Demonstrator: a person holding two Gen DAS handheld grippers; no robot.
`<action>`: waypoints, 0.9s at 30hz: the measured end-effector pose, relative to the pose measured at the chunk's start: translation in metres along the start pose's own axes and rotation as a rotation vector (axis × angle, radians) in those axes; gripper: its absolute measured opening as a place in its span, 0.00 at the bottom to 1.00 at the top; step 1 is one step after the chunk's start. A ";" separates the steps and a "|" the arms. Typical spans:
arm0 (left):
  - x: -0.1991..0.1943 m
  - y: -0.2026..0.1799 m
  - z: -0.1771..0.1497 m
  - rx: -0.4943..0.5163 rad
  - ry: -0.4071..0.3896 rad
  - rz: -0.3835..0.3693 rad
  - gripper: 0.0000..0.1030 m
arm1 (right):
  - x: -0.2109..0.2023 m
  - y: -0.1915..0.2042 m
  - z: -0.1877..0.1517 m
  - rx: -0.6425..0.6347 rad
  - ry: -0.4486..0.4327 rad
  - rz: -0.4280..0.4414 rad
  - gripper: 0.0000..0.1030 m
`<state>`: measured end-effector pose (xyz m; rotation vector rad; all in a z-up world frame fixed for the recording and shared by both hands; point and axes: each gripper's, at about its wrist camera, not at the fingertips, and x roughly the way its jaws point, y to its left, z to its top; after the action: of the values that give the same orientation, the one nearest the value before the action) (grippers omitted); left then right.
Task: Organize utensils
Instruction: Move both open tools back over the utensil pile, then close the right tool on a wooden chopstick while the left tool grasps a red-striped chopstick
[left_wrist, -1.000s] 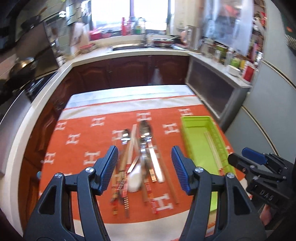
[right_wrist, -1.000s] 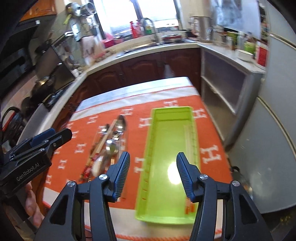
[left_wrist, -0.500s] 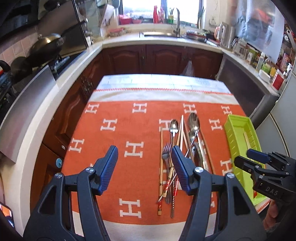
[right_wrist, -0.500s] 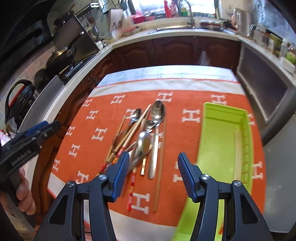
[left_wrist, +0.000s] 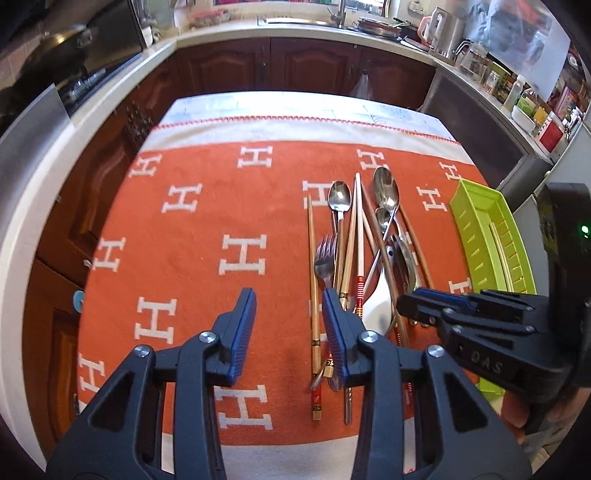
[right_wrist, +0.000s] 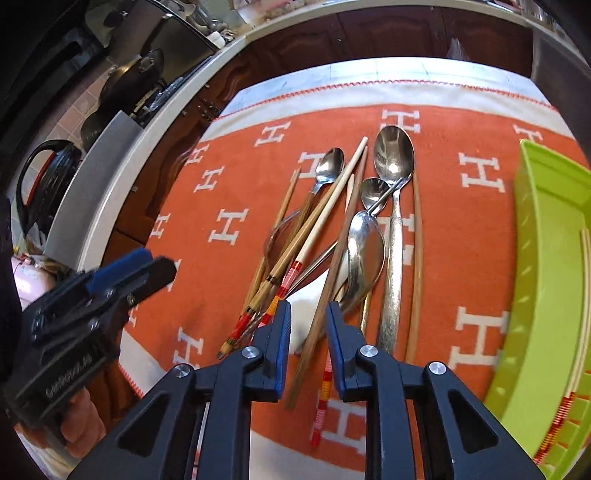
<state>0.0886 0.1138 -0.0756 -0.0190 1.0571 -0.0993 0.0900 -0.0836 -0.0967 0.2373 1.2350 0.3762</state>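
Observation:
A pile of utensils (left_wrist: 364, 254) lies on the orange cloth: several metal spoons, a fork (left_wrist: 325, 258), a white ceramic spoon (right_wrist: 310, 299) and several chopsticks. The pile also shows in the right wrist view (right_wrist: 347, 236). A green tray (left_wrist: 487, 236) stands to its right with a chopstick in it; it also shows in the right wrist view (right_wrist: 546, 295). My left gripper (left_wrist: 290, 317) is open and empty, just left of the pile. My right gripper (right_wrist: 308, 325) is open with narrowed jaws astride a brown chopstick (right_wrist: 325, 295) over the pile's near end.
The orange cloth (left_wrist: 207, 221) with white H marks covers a narrow table with dark cabinets around it. A counter with a stove (left_wrist: 74, 85) runs along the left, a sink counter at the back, and shelves with jars (left_wrist: 535, 96) at the right.
Both grippers have swung left and lower towards the pile. The right gripper moved from over the tray to over the pile, and both grippers' jaws have narrowed.

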 end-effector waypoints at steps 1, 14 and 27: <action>0.003 0.002 0.000 -0.004 0.005 -0.010 0.33 | 0.006 -0.001 0.002 0.005 0.006 -0.003 0.20; 0.020 -0.003 0.003 0.048 0.040 -0.097 0.33 | 0.026 0.023 0.016 -0.106 0.024 -0.122 0.18; 0.029 0.006 0.004 0.024 0.073 -0.121 0.33 | 0.035 0.014 0.006 -0.035 0.061 -0.063 0.06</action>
<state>0.1065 0.1172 -0.0993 -0.0578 1.1275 -0.2237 0.1033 -0.0568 -0.1201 0.1578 1.2917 0.3525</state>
